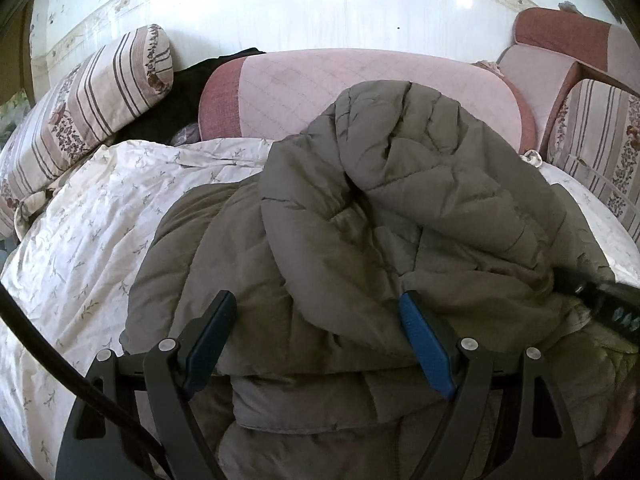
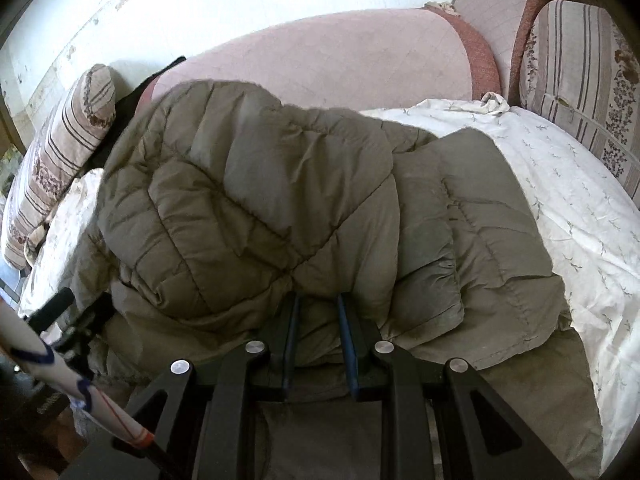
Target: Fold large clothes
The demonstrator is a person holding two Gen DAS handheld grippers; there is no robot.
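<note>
A quilted olive-grey puffer jacket (image 1: 400, 200) is seen lying bunched on a white sheet with a small leaf print (image 1: 80, 240), which is spread over the seat of a pink sofa. In the left wrist view the jacket is shown heaped in the middle and to the right, with one padded part raised against the pink backrest cushion (image 1: 360, 88); a dark garment (image 1: 176, 96) is glimpsed behind it, between the backrest and a striped floral bolster (image 1: 80, 112) at the left end. A second striped cushion (image 1: 592, 152) is seen at the right end. Only in this view is the wide stretch of bare sheet left of the jacket shown.

In the right wrist view the same jacket (image 2: 248, 200) is shown from the other side: a flatter panel of it is spread to the right over the sheet (image 2: 580, 220), and a puffed fold is lifted at the centre. A sleeve in white fabric with dark and red markings (image 2: 60, 368) is seen at the lower left, next to part of the other tool.

The left claw (image 1: 316, 316) is held tilted downward over the near edge of the jacket, its blue-padded fingers standing wide apart; whether the pads press the fabric cannot be told. The right claw (image 2: 318, 312) is also angled downward, its fingers drawn close together and clamped on a fold of the jacket, which bulges up just beyond the fingertips.
</note>
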